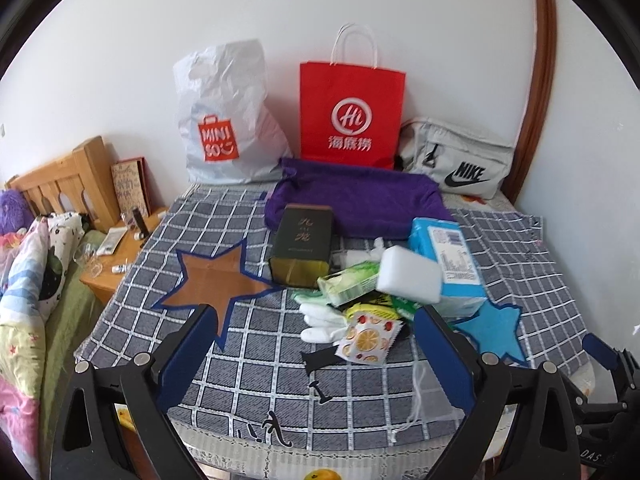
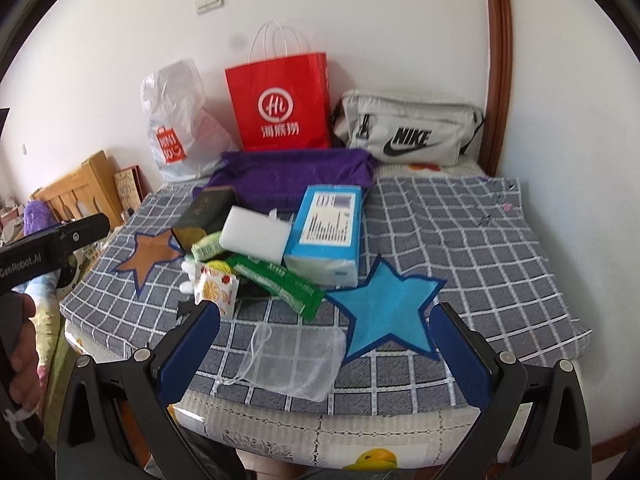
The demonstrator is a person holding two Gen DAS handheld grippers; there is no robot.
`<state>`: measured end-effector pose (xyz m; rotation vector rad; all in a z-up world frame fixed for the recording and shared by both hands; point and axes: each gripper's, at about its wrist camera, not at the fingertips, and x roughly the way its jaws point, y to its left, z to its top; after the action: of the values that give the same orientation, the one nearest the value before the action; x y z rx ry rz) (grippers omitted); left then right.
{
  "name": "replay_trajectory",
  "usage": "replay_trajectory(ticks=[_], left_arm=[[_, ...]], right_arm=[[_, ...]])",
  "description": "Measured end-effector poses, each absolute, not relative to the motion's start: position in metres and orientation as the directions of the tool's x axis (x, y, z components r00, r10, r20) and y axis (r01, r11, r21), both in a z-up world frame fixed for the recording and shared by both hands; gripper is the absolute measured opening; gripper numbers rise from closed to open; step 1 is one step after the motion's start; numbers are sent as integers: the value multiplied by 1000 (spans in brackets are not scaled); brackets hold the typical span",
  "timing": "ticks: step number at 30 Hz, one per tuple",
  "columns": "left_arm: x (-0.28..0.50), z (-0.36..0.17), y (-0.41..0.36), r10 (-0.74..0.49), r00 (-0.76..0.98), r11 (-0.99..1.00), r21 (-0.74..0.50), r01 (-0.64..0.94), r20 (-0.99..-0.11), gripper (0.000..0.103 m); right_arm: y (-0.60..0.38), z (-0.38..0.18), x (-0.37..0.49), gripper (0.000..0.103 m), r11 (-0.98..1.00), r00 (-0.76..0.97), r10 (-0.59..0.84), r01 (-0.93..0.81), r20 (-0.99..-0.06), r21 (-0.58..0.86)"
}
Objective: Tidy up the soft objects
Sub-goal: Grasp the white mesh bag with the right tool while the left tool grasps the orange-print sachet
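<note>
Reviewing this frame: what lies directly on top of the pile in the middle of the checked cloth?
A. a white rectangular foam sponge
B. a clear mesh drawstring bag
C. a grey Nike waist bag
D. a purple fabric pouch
A: the white rectangular foam sponge rests atop the pile, overlapping the blue tissue pack.

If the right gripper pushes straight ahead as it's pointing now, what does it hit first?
Probably the clear mesh pouch lying between the open right gripper fingers; beyond it lie the green packet and blue tissue pack. Depth is uncertain.
</note>
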<state>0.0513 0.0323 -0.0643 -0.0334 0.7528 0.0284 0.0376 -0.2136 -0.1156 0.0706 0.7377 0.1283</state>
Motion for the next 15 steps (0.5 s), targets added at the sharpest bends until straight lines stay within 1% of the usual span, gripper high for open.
replay_trajectory(ticks=[7, 15], left_arm=[[75, -100, 46, 21, 680, 997, -39, -73, -733, 99], [91, -132, 52, -1, 639, 996, -55, -64, -770, 99]], right_arm=[[-195, -176, 65, 103, 983, 635, 182, -111, -751, 144], [-172, -235, 84, 103, 985, 546, 171, -84, -820, 150]])
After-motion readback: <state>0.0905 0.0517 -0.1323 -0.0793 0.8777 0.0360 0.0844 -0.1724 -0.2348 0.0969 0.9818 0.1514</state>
